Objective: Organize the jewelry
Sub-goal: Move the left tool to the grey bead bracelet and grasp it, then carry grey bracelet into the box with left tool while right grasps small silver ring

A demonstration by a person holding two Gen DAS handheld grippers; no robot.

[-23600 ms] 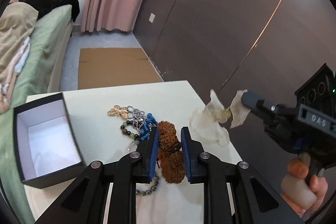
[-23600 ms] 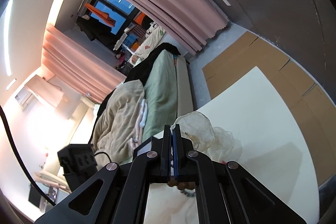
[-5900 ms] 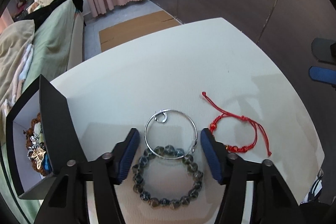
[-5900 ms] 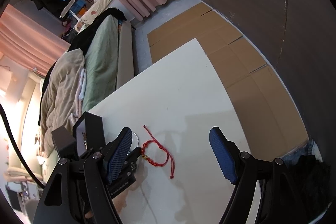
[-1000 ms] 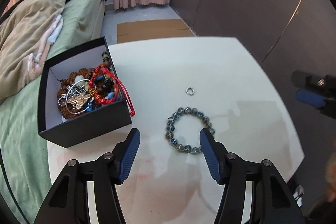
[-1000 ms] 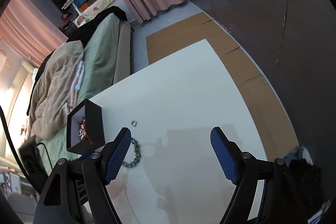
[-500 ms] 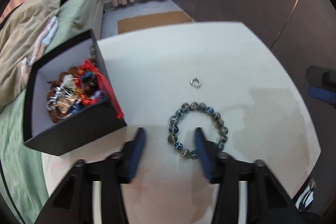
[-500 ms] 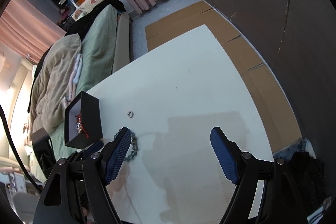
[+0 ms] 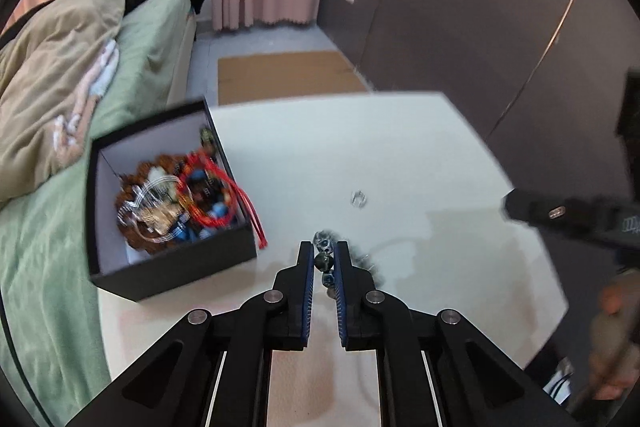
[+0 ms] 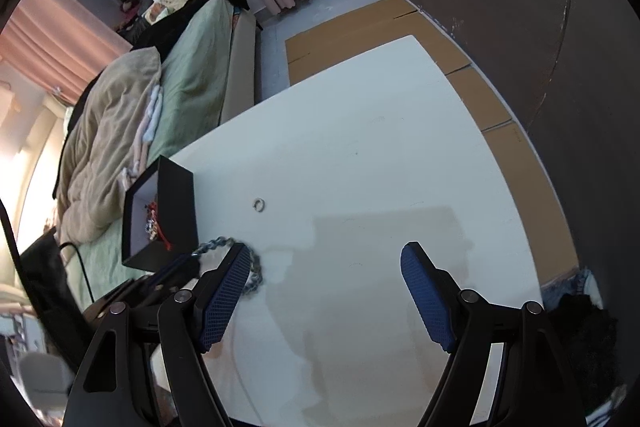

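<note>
Two grippers: left gripper (image 9: 323, 263) jaws are clamping the bracelet (image 9: 325, 259) for boxing; right gripper (image 10: 326, 291) jaws are standing apart, idling.

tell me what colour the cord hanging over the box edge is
Red, draped over the black box; clearest in the left wrist view.

the left gripper (image 9: 323, 263) has its blue-padded jaws closed on a dark beaded bracelet (image 9: 325, 257), a few beads showing between the pads and more trailing to the right on the white table (image 9: 400, 155). a small silver ring (image 9: 359, 199) lies on the table beyond the bracelet, apart from it. to the left sits an open black box (image 9: 172, 267) holding mixed jewelry, with a red cord bracelet (image 9: 224, 195) draped over its right wall. the right gripper (image 9: 568, 217) shows blurred at the right edge. a green bed (image 9: 48, 267) lies left of the table.
</note>
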